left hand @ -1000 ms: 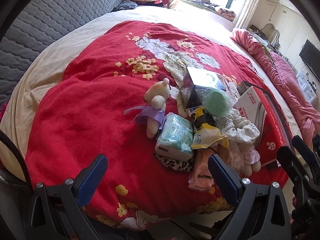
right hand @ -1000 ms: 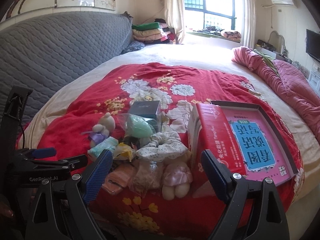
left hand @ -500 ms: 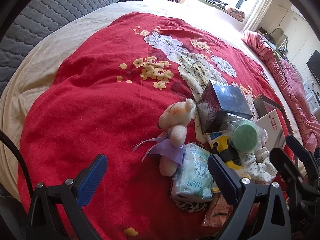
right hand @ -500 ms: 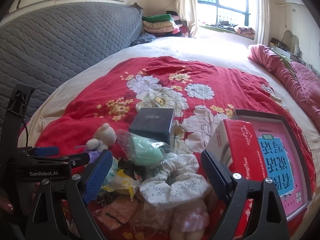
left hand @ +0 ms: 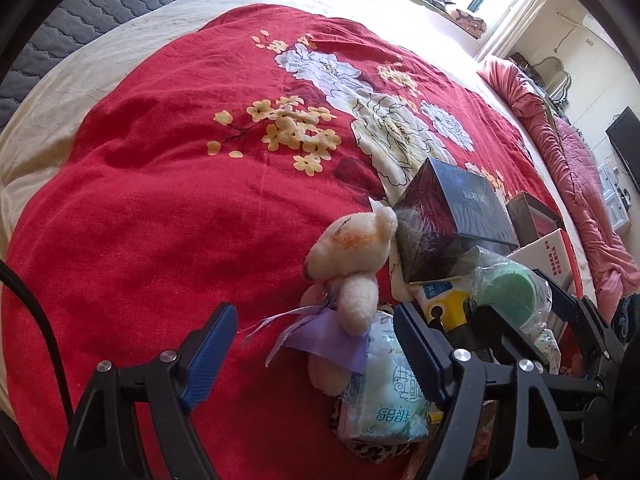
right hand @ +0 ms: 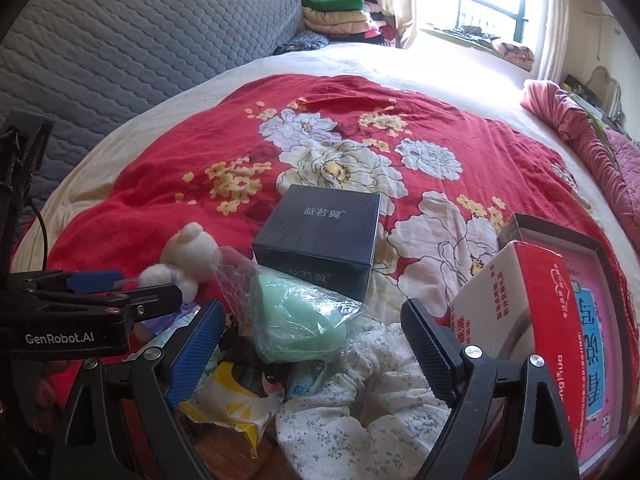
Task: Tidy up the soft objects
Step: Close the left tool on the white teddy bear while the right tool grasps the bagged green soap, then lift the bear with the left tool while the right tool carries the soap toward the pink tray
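A cream plush bear (left hand: 348,256) with a purple ribbon lies on the red flowered blanket (left hand: 160,208). Its lower body sits between the blue pads of my left gripper (left hand: 316,354). The jaws are closing, and the pads stand clear of the bear. A pale green tissue pack (left hand: 384,396) lies just under the bear. My right gripper (right hand: 314,346) is open above a green soft lump in a clear bag (right hand: 296,316). A white floral fabric piece (right hand: 360,400) and a yellow packet (right hand: 232,396) lie beneath it. The bear (right hand: 188,256) shows at the left beside my left gripper (right hand: 92,284).
A dark blue box (right hand: 320,232) stands behind the pile. A red-and-white carton (right hand: 528,300) and a shallow box with pink print (right hand: 600,300) sit to the right. A grey quilted headboard (right hand: 140,48) runs along the left, and a pink quilt (right hand: 600,148) lies at far right.
Both grippers have moved forward and down toward the pile. The left jaws have narrowed around the bear. The right gripper now stands over the bagged green lump.
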Tool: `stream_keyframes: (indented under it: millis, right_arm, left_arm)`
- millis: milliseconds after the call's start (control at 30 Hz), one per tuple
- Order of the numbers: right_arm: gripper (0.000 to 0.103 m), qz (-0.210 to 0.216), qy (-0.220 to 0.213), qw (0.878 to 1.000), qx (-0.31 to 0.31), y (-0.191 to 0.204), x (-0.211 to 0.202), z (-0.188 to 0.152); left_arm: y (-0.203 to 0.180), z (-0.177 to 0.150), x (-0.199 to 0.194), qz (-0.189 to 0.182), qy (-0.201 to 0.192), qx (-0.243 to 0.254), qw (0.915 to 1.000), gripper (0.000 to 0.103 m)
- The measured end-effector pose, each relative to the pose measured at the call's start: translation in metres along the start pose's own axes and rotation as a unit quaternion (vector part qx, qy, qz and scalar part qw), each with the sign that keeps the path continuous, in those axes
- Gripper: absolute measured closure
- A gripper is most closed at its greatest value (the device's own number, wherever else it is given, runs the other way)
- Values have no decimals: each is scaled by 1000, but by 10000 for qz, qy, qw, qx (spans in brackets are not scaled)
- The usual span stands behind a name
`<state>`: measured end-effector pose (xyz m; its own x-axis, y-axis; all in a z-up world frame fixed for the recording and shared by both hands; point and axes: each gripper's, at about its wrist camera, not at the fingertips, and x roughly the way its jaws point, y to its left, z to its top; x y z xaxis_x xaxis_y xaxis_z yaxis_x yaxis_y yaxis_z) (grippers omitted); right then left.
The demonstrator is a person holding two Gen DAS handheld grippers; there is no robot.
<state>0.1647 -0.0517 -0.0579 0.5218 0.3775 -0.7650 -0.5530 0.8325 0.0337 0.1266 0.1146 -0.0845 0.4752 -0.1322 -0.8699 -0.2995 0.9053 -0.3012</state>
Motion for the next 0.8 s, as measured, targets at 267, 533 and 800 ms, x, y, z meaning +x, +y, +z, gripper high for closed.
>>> stream_keyframes:
  millis: [267, 533, 800]
  right_arm:
    - [44, 230, 77, 9995, 183, -6, 13, -3]
    - [52, 472, -214, 9983, 250, -8, 3, -3]
    - [52, 544, -556, 9965, 315, -11, -22, 3]
  left_arm:
    - [-3, 3, 13, -307, 111, 45, 9995, 48]
    - [0, 0, 14, -585, -6, 19, 9983, 73]
    - [-3, -2, -16, -669, -459, 83, 9967, 74]
